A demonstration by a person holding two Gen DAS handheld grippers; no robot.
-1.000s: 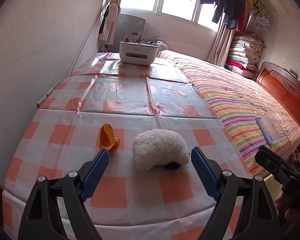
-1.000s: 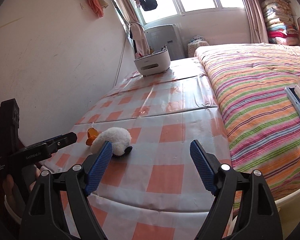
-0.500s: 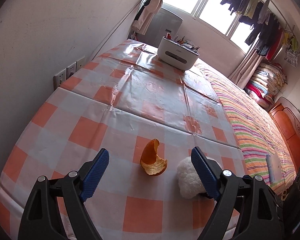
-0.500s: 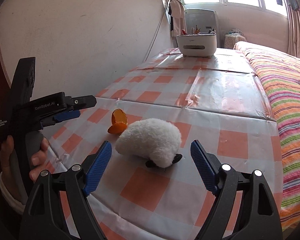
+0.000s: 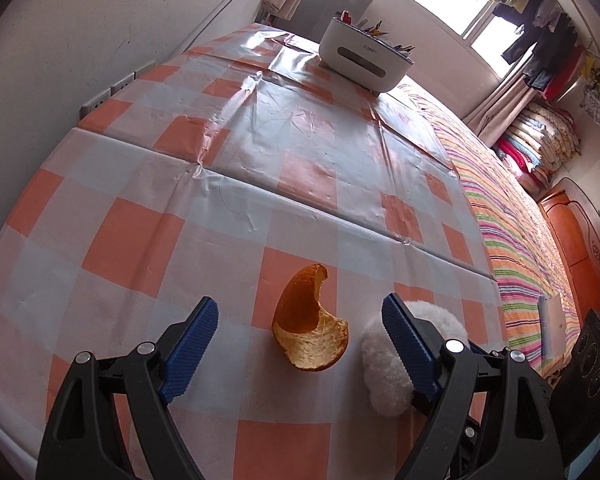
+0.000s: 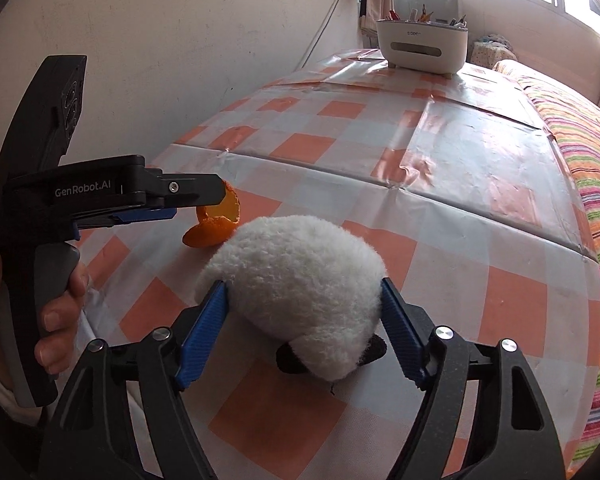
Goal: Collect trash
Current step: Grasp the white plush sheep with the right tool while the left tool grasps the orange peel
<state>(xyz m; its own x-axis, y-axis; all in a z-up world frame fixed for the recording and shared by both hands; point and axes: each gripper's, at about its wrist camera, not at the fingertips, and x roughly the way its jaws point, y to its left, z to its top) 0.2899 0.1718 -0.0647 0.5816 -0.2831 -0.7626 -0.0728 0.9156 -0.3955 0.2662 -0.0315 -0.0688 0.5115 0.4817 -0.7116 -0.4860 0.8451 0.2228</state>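
— Where was the peel [image 5: 309, 322] when you looked down?

— On the checked cloth [image 5: 236, 152], near the front edge, curled like a cup with its inside facing up. My left tongs [image 5: 300, 334] were spread wide with the peel lying between the blue pads [image 5: 190, 336], neither pad touching it.

— And the other hand?

— My right tongs [image 6: 302, 328] were closing around the plush [image 6: 300, 288], a white fluffy thing with dark bits underneath. Both pads were against its fuzz, one on each side, and it sat on the cloth.

— How close were peel and plush?

— Just beside each other; in the right view the peel [image 6: 214, 226] showed behind the plush, partly hidden by the left tongs' upper finger. I could not tell whether the two touched.

— Anything else on the table?

— A white organizer [image 6: 422, 46] with pens, well apart at the far end, by the window. The striped bed [image 5: 512, 240] ran along the table's right side.

— Your left hand?

— My left hand [image 6: 56, 304] was wrapped round the handle at the table's near corner.
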